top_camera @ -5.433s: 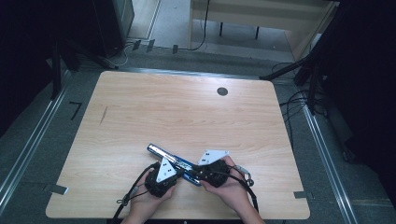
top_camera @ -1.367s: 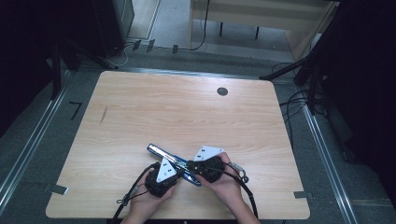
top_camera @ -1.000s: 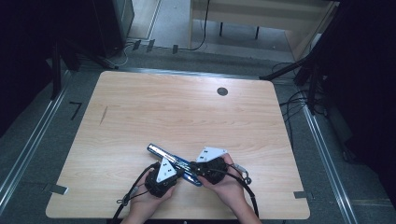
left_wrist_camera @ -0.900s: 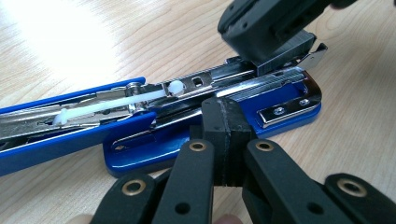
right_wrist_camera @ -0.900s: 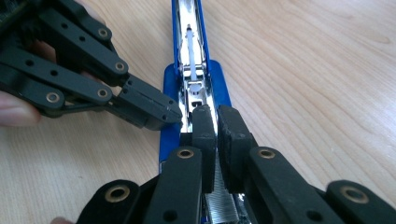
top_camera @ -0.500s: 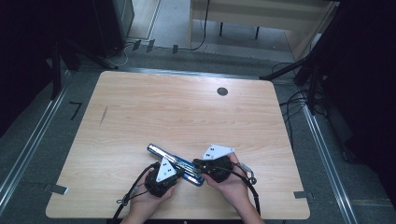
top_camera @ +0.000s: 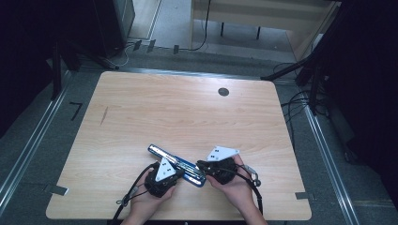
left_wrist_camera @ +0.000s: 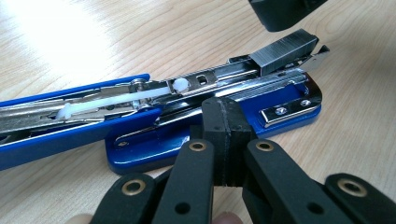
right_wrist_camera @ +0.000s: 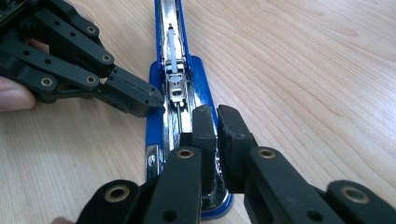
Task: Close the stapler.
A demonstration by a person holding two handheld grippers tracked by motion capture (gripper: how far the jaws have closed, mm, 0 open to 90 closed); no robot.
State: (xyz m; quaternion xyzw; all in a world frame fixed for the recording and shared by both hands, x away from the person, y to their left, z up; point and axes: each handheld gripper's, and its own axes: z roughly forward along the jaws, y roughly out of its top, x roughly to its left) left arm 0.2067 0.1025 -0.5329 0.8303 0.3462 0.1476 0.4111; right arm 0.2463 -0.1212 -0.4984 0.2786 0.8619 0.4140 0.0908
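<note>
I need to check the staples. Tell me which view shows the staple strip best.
The left gripper view: the staple strip sits in plain sight at the front of the open blue stapler. In the right gripper view the claw covers that end; the high view is too small to tell.

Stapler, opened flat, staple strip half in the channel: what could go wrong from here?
1. The staple strip sits tilted at the channel's end, not seated; a nudge from the right gripper could tip it out or jam it.
2. The left gripper only presses shut jaws against the edge of the stapler; the blue base may slide on the smooth table.
3. The white pusher looks spring-loaded and might snap forward.
</note>
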